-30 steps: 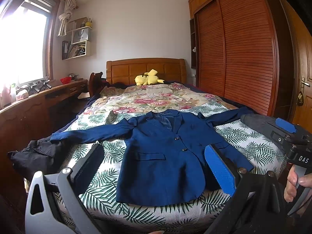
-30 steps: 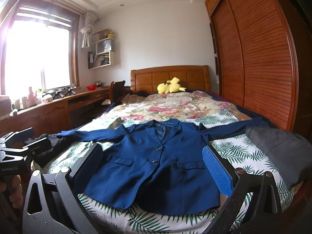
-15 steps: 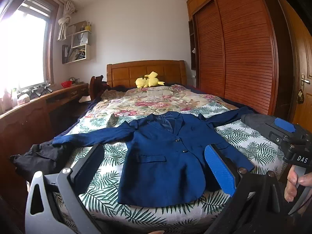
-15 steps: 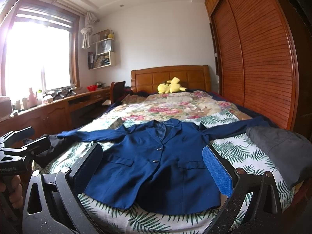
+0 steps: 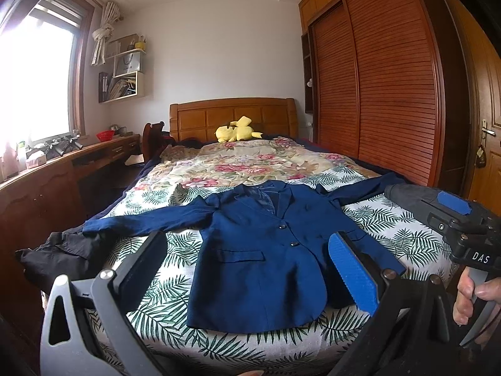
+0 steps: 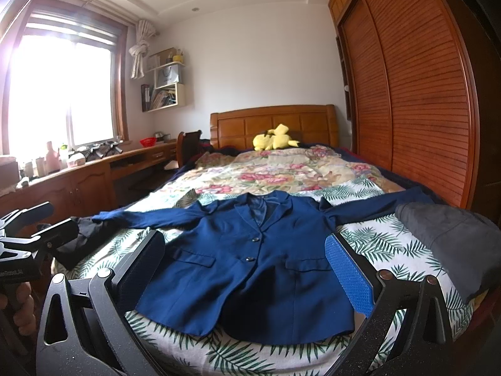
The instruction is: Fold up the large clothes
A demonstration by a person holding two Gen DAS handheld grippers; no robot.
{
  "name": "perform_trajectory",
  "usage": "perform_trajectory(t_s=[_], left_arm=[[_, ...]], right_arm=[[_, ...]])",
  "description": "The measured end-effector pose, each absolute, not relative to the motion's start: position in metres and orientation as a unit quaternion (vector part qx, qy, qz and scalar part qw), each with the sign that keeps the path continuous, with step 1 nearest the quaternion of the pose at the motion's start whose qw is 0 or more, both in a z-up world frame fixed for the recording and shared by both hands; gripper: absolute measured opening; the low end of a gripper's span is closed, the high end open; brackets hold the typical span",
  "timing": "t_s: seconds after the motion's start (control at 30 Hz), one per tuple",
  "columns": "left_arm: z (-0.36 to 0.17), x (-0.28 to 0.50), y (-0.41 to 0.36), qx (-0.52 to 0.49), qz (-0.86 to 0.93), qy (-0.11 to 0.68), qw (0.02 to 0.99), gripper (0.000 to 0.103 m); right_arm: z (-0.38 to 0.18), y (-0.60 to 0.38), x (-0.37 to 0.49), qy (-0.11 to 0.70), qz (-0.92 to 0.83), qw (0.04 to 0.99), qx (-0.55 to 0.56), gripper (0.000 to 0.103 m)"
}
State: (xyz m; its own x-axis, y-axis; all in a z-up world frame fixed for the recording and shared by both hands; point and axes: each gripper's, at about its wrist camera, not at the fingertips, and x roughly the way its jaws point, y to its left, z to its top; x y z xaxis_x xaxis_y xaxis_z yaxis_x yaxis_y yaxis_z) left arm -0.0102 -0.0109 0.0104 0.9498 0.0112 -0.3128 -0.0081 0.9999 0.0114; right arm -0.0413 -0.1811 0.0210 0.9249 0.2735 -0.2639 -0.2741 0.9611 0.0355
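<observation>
A navy blazer (image 5: pixel 266 250) lies face up and spread flat on the foot half of the bed (image 5: pixel 156 313), collar toward the headboard (image 5: pixel 231 116), both sleeves stretched out sideways, two dark buttons fastened down the front, flap pockets either side. The cloth is a smooth woven suiting; under it sits a white cover printed with green palm fronds, and beyond that a floral quilt (image 5: pixel 250 163). Crowding the blazer: a crumpled black garment (image 5: pixel 53 253) at the end of the sleeve on the window side, and a grey folded garment (image 6: pixel 451 238) lying over the end of the opposite sleeve — that cuff is hidden. A yellow plush toy (image 5: pixel 235 130) rests against the headboard, well apart from the blazer. A wooden tabletop (image 5: pixel 62 159) with small clutter runs under the window; slatted wardrobe doors (image 5: pixel 385 94) line the other side of the bed. The left tongs (image 5: pixel 250 266) and the right tongs (image 6: pixel 247 266) both hover short of the bed's foot edge, each with fingers spread wide and nothing between them — one finger black, the other faced with a ribbed blue pad. A hand (image 5: pixel 469 294) grips the right device's trigger handle.
</observation>
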Motion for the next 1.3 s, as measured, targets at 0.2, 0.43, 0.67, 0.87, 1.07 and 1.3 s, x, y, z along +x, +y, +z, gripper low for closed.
perform_trajectory(t_s=[0.2, 0.43, 0.67, 0.87, 1.07, 1.3], left_arm=[[0.01, -0.01, -0.012, 0.003, 0.004, 0.16, 0.987, 0.103], [0.008, -0.009, -0.012, 0.002, 0.003, 0.161, 0.987, 0.103], [0.006, -0.009, -0.011, 0.001, 0.002, 0.163, 0.987, 0.103], [-0.001, -0.004, -0.005, -0.003, 0.004, 0.172, 0.985, 0.103], [-0.011, 0.007, 0.009, -0.01, 0.009, 0.184, 0.983, 0.103], [-0.024, 0.024, 0.027, -0.022, 0.018, 0.195, 0.98, 0.103]], right_arm=[[0.021, -0.182, -0.04, 0.135, 0.14, 0.981, 0.0, 0.103], [0.021, -0.182, -0.041, 0.135, 0.14, 0.981, 0.0, 0.103], [0.016, -0.183, -0.038, 0.135, 0.141, 0.981, 0.0, 0.103], [0.01, -0.171, -0.048, 0.141, 0.141, 0.98, -0.002, 0.103], [0.003, -0.169, -0.038, 0.16, 0.148, 0.976, 0.003, 0.103], [-0.004, -0.165, -0.015, 0.178, 0.158, 0.971, 0.002, 0.103]])
